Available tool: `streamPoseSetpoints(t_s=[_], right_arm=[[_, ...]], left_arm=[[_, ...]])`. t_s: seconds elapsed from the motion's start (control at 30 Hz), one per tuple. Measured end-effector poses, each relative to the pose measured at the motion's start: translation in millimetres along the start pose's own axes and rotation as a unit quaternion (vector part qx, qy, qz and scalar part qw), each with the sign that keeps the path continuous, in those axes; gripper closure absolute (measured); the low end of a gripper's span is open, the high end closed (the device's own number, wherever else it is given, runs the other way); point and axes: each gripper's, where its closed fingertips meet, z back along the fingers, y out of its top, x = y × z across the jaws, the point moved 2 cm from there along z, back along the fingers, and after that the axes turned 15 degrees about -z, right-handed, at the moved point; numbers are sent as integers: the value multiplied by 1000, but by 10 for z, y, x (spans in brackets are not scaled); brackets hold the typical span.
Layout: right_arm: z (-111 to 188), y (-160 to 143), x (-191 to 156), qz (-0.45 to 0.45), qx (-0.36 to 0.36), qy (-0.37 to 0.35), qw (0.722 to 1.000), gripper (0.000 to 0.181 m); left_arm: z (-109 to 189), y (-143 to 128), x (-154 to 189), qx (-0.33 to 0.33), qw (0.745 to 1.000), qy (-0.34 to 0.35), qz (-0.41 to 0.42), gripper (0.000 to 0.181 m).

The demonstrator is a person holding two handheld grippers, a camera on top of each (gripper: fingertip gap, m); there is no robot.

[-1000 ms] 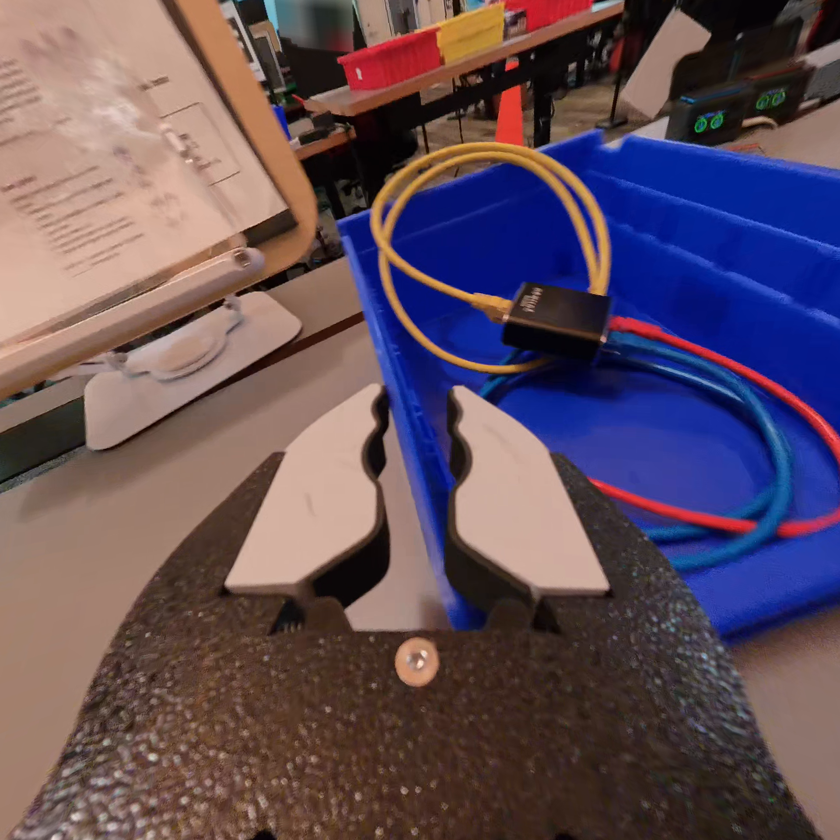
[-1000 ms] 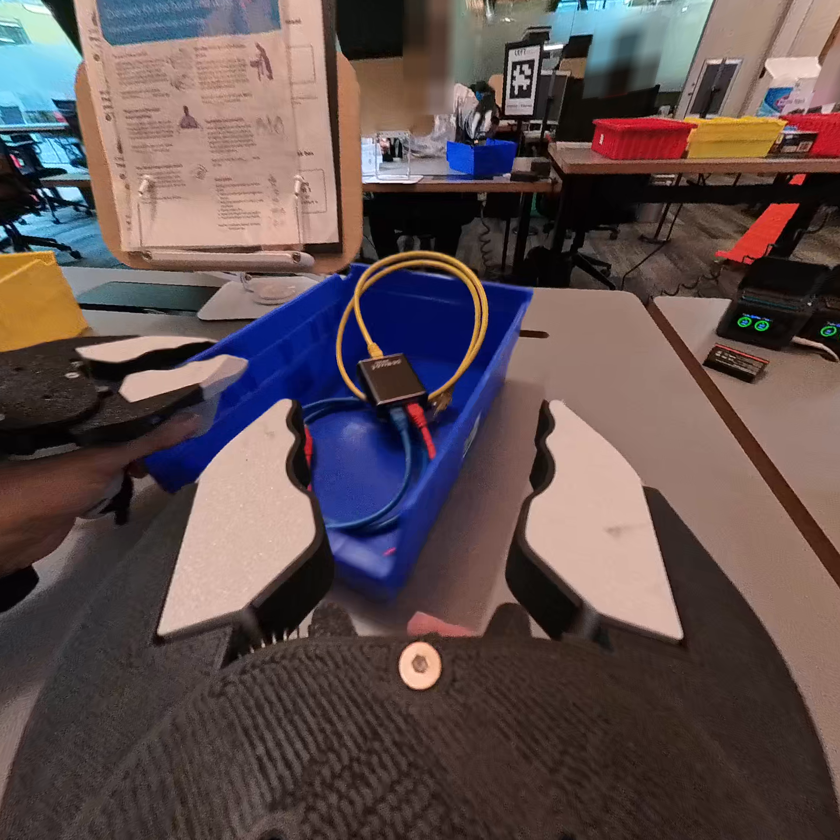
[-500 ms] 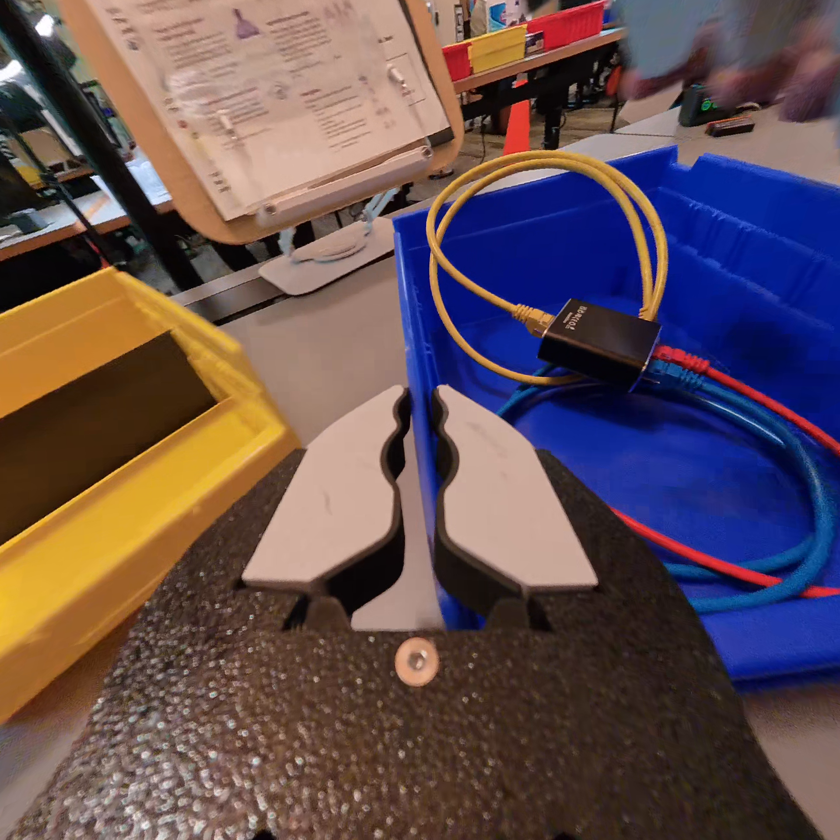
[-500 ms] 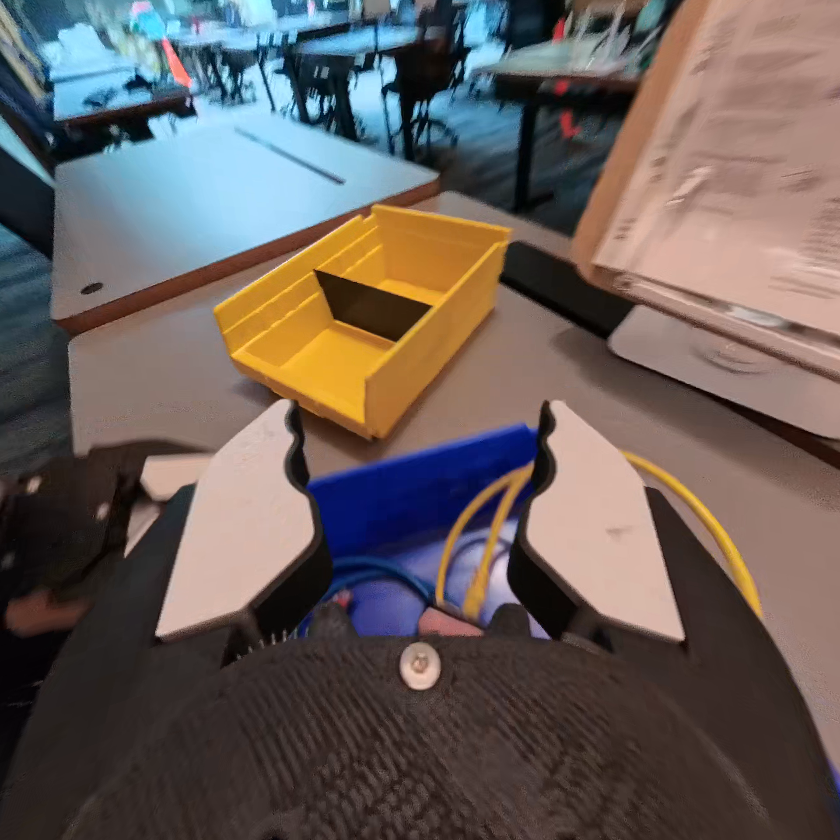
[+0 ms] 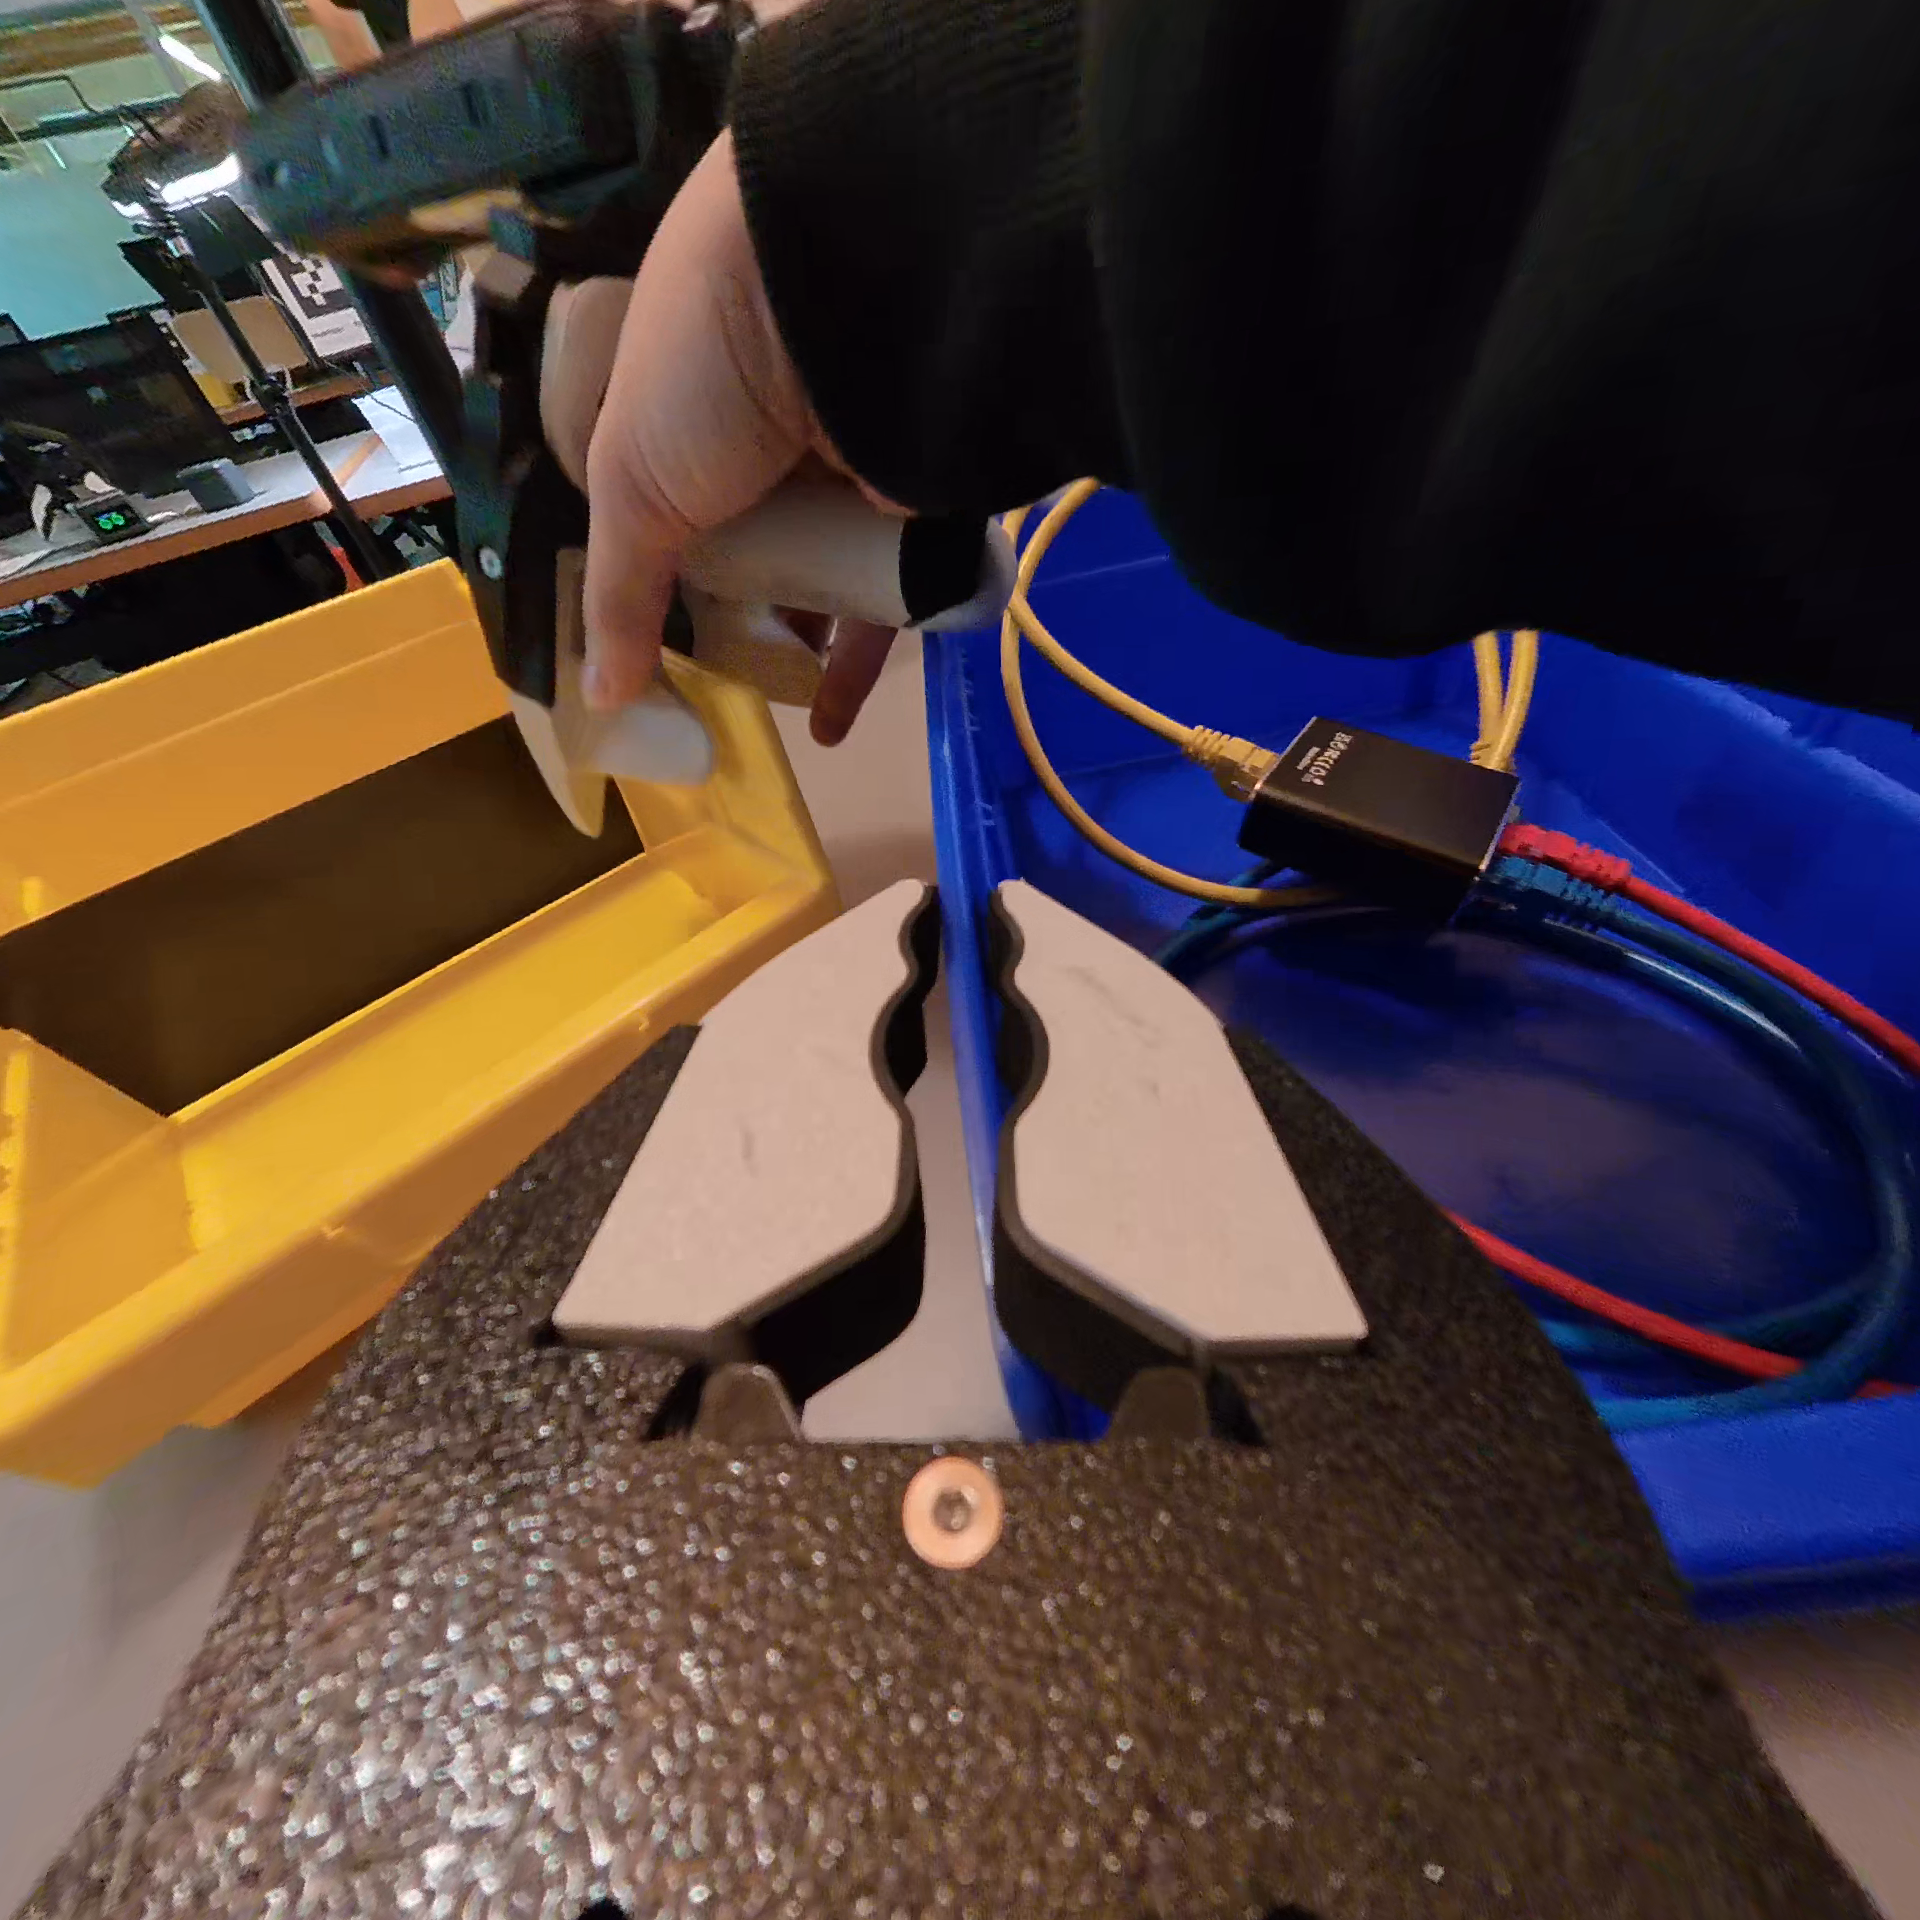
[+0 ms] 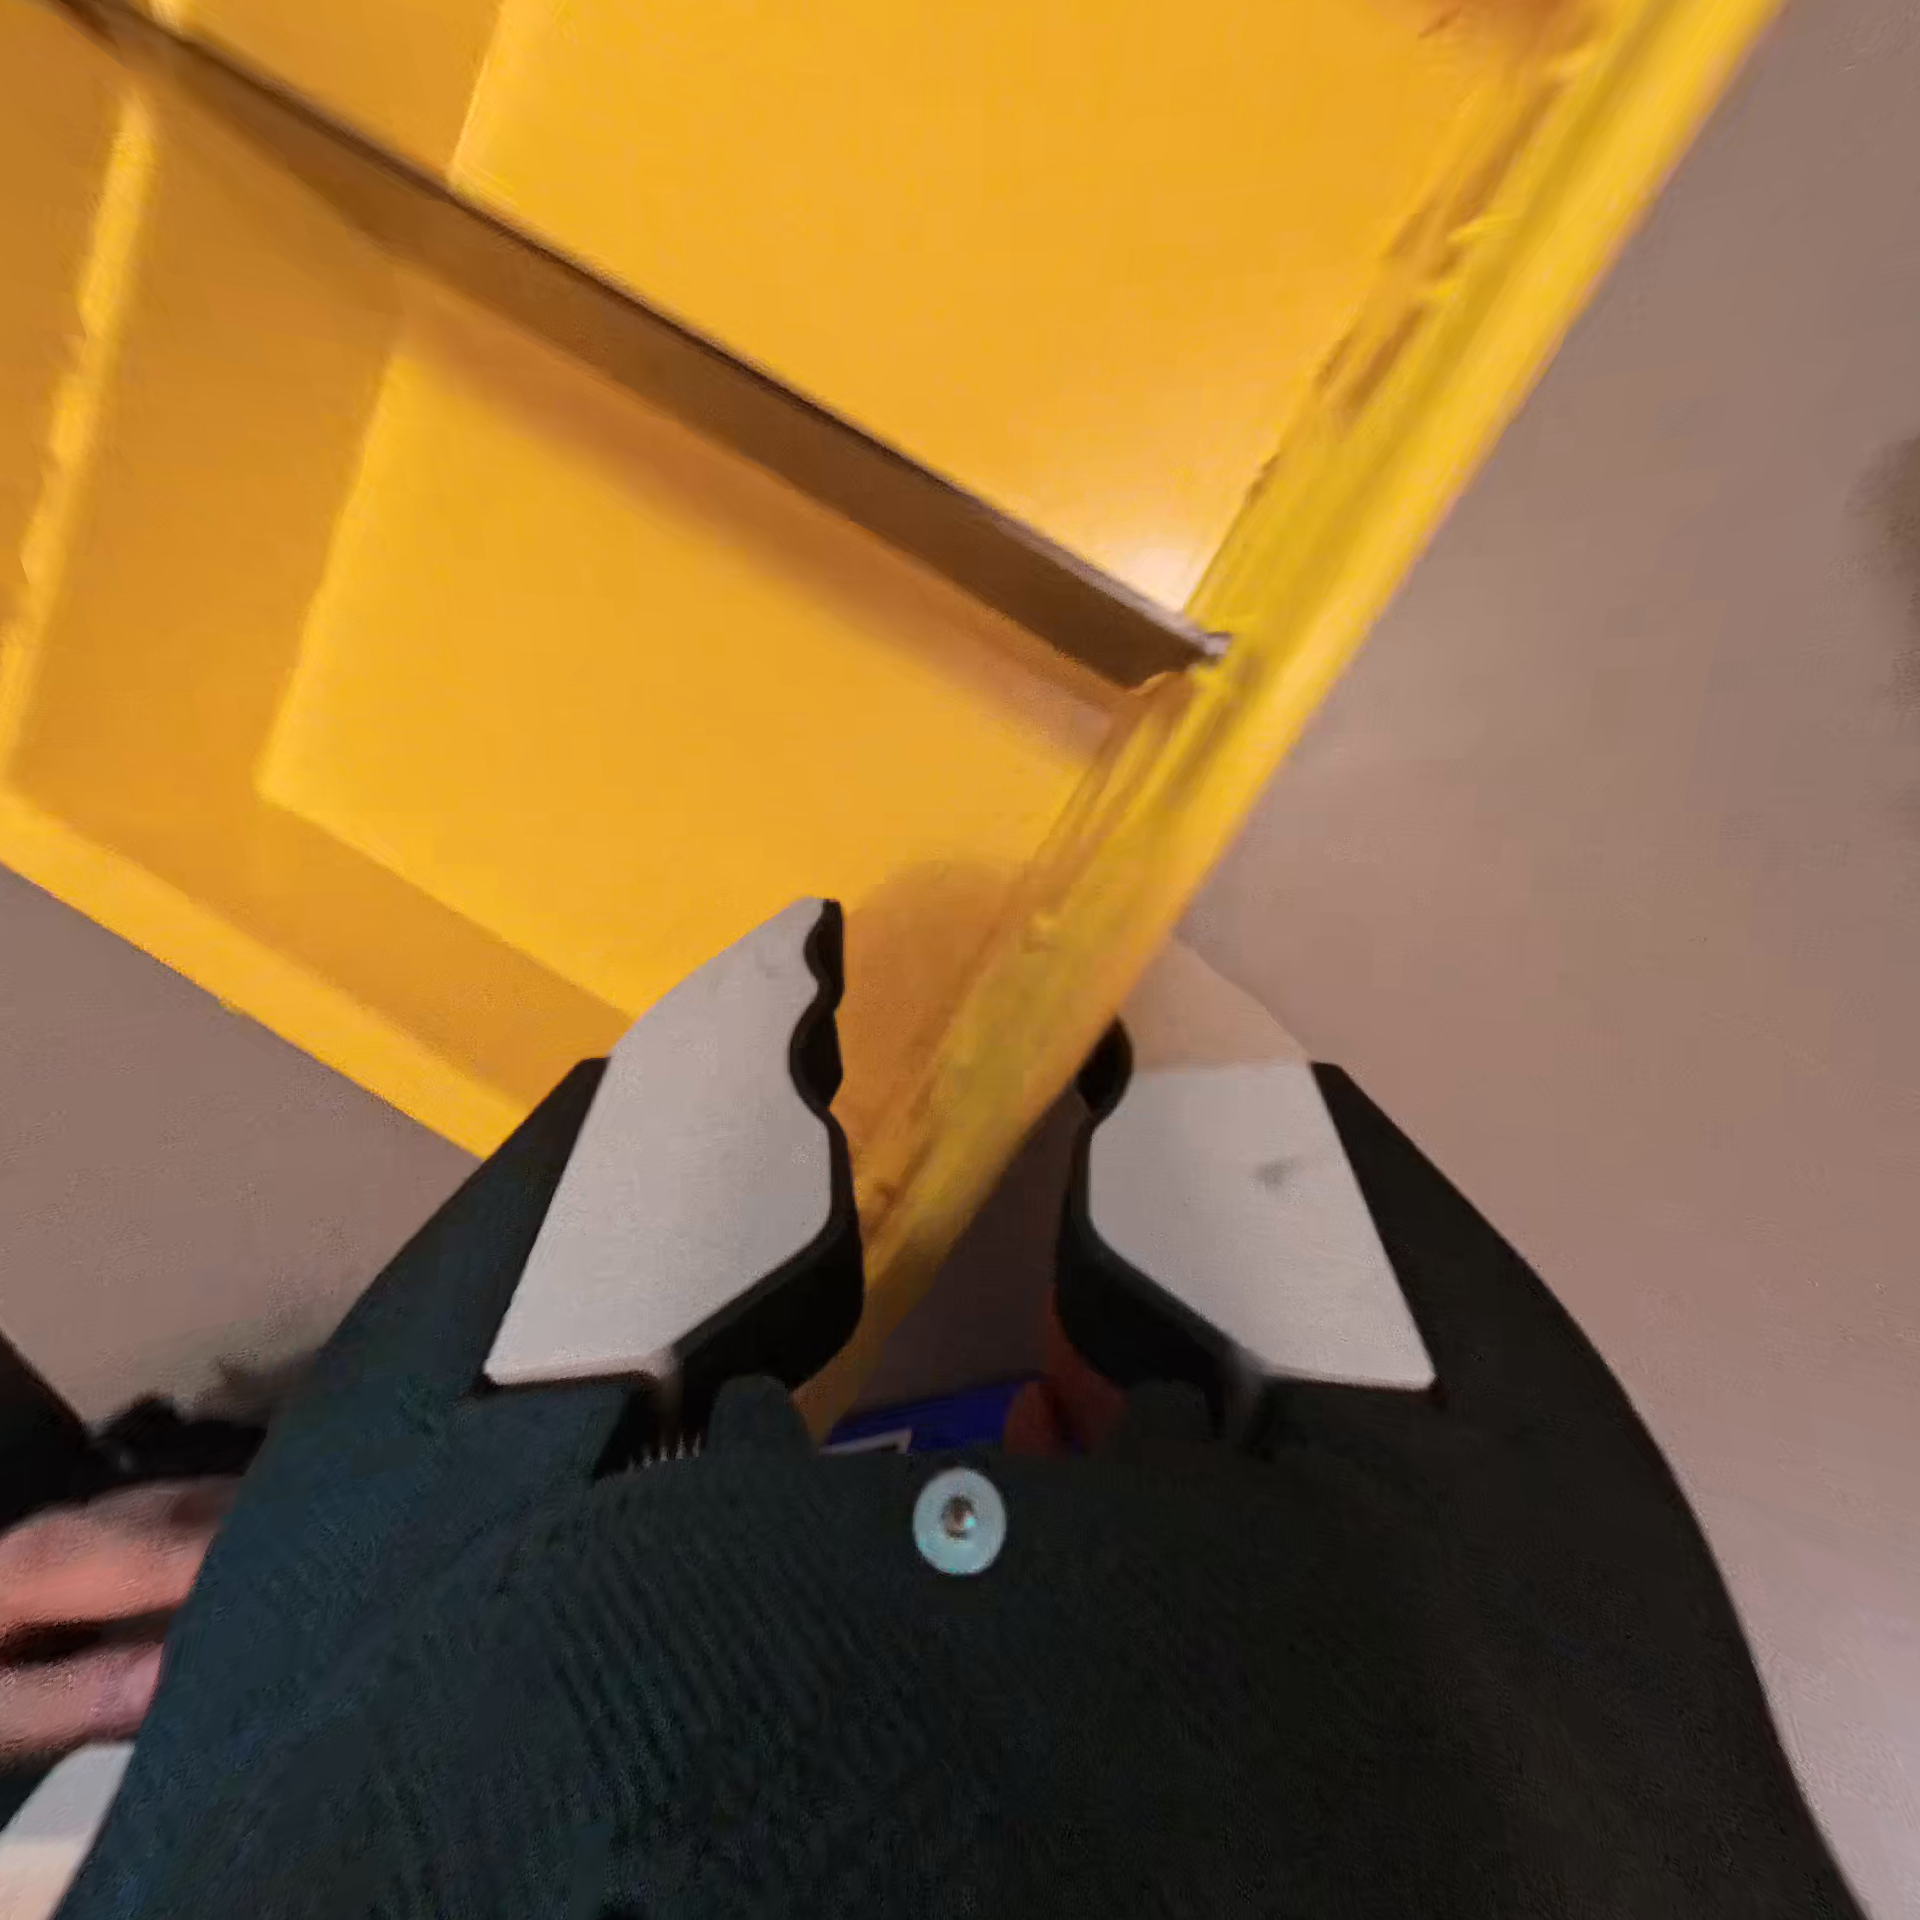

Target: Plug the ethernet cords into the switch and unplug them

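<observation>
A black switch (image 5: 1371, 810) lies in a blue bin (image 5: 1714, 790) with a yellow cord (image 5: 1039, 675), a red cord (image 5: 1766, 956) and a blue cord (image 5: 1860, 1143) plugged into it. My left gripper (image 5: 964, 899) is shut on the blue bin's left wall, one finger inside and one outside. My right gripper (image 6: 997, 930) straddles the side wall of a yellow bin (image 6: 727, 208), its jaws drawn in against the rim. It also shows in the left wrist view (image 5: 623, 748), held by a hand (image 5: 675, 436) over the yellow bin's near corner.
The yellow bin (image 5: 312, 1174) stands just left of the blue bin on a grey table (image 5: 883, 769), with a narrow gap between them. A dark divider (image 6: 727, 384) crosses the yellow bin. A black sleeve (image 5: 1351, 260) reaches over the blue bin. Desks and a tripod stand behind.
My left gripper closed onto the blue bin's wall. My right gripper swung left across the blue bin, came down on the yellow bin's wall and narrowed its jaws. The yellow bin now sits closer.
</observation>
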Motion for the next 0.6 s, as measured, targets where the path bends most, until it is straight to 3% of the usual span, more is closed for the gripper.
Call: streamPoseSetpoints(t_s=[0.1,0.27,0.47,0.6], right_arm=[[-60,19,47,12,-18,-38,999,151],[-74,79,130,-59,-18,-40,997,174],[-13,72,80,-29,-10,-31,999,177],[275,195,108,13,18,-37,999,177]], left_arm=[[-5,-1,-12,0,1000,4,-4,174],[-8,-2,-17,0,1000,6,-4,174],[-4,-3,-19,1,1000,7,-4,174],[-1,-3,-18,2,1000,8,-7,174]])
